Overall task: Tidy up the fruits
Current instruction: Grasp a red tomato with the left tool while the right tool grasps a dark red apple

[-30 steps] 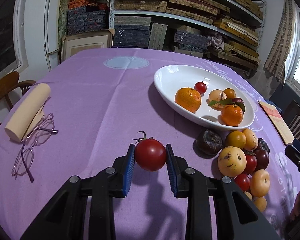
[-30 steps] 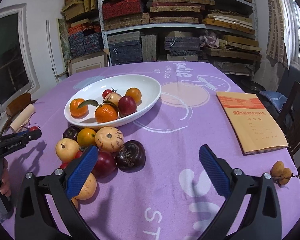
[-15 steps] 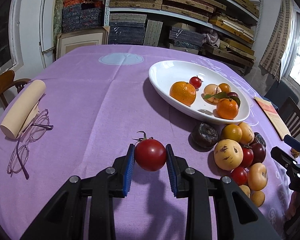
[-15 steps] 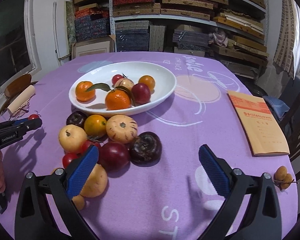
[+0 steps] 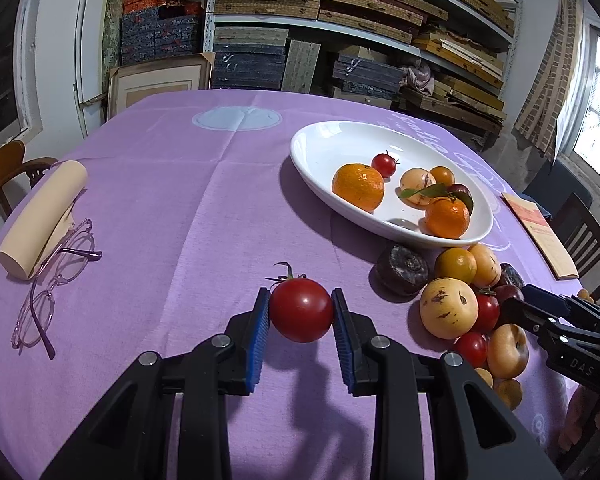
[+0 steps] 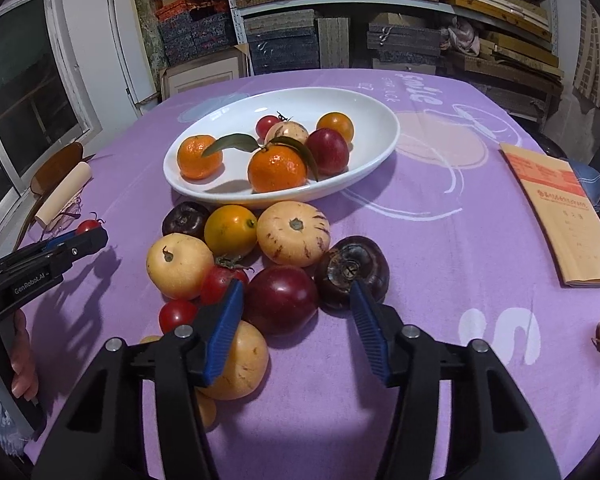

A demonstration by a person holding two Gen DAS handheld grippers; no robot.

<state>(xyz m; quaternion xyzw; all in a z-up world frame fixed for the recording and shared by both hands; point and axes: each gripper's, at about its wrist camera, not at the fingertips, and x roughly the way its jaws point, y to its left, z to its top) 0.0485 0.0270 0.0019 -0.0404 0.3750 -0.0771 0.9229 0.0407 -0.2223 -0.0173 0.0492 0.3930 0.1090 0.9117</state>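
Left wrist view shows the left gripper (image 5: 301,314) pinching a red tomato (image 5: 301,309) between its blue pads above the purple tablecloth (image 5: 160,208), while right wrist view shows the right gripper (image 6: 296,312), jaws just closing, straddling a dark red plum (image 6: 281,299) without visibly pressing it.

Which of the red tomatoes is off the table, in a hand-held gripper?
The large stemmed tomato, clamped between the left hand-held gripper pads. The other tomatoes lie loose: one in the white dish, two in the pile beside it.
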